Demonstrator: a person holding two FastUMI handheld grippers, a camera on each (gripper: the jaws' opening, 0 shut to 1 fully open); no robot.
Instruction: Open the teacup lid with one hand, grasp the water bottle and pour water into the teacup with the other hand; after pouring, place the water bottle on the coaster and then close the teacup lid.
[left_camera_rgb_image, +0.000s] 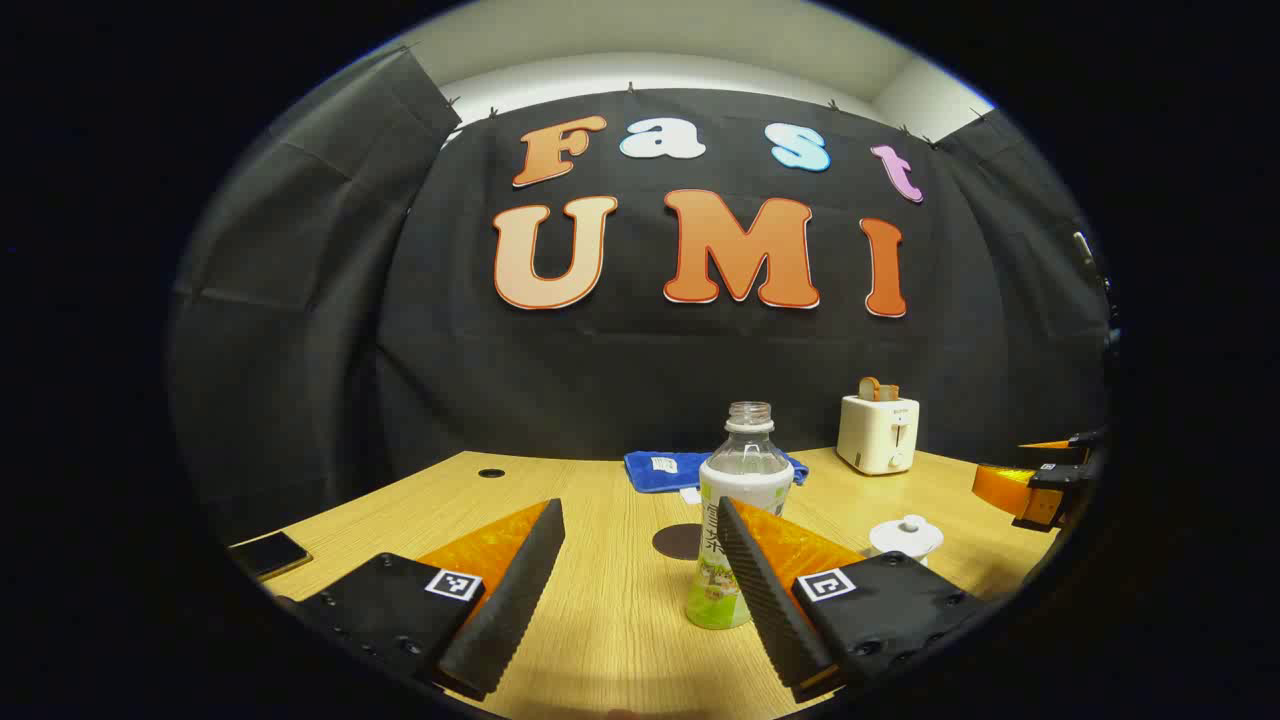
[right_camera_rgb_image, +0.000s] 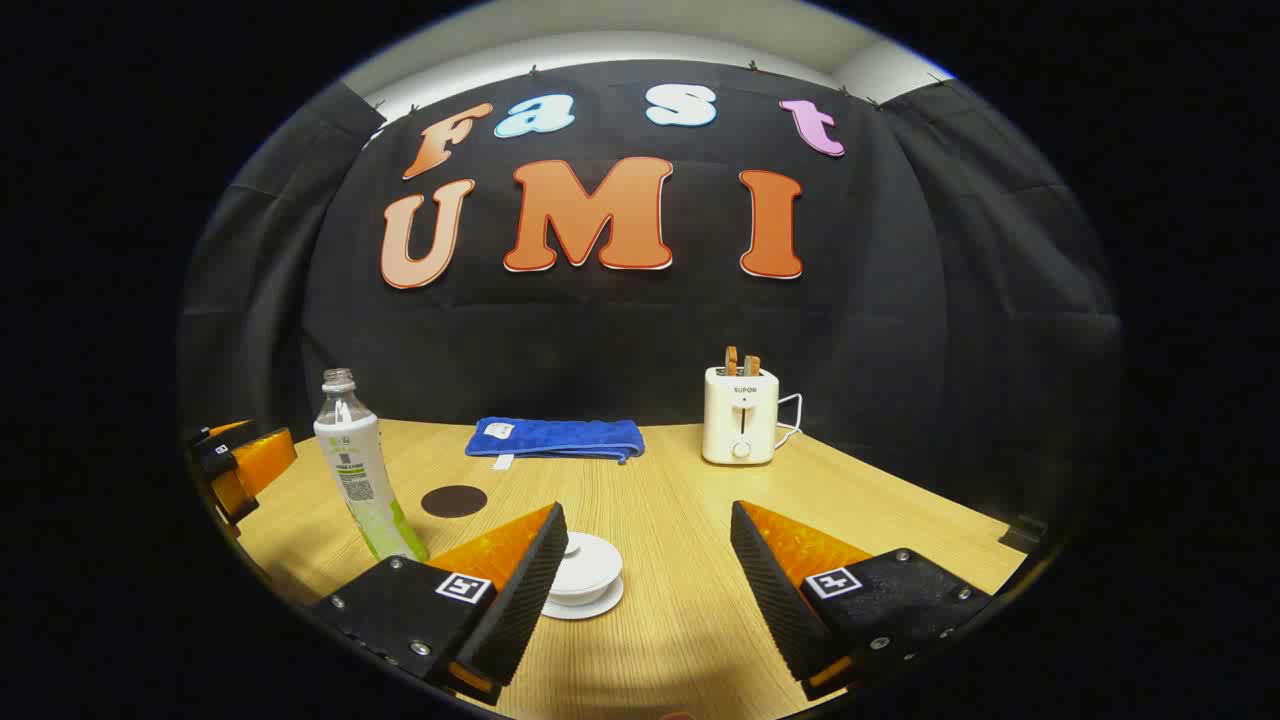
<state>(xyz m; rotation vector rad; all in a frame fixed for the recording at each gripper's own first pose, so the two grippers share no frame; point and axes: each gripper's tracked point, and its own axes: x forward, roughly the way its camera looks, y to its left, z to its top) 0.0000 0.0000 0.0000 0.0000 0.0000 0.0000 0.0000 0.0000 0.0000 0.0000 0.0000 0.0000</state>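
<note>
Nearest the left gripper (left_camera_rgb_image: 640, 570), its jaws spread wide with nothing between them, stands the clear plastic water bottle (left_camera_rgb_image: 738, 500) with a green-tinted base, uncapped and upright on the pale wooden worktop (left_camera_rgb_image: 600, 640), seemingly lined up for a grasp. Just behind it lies the dark round coaster (left_camera_rgb_image: 677, 541), probably kept close for setting the bottle down. To the right sits the white lidded teacup (right_camera_rgb_image: 583, 570), its lid on, low before the right gripper (right_camera_rgb_image: 648, 570), whose jaws also gape empty. Farther back rest a folded blue cloth (right_camera_rgb_image: 556, 438) and a cream toaster (right_camera_rgb_image: 741, 414).
</note>
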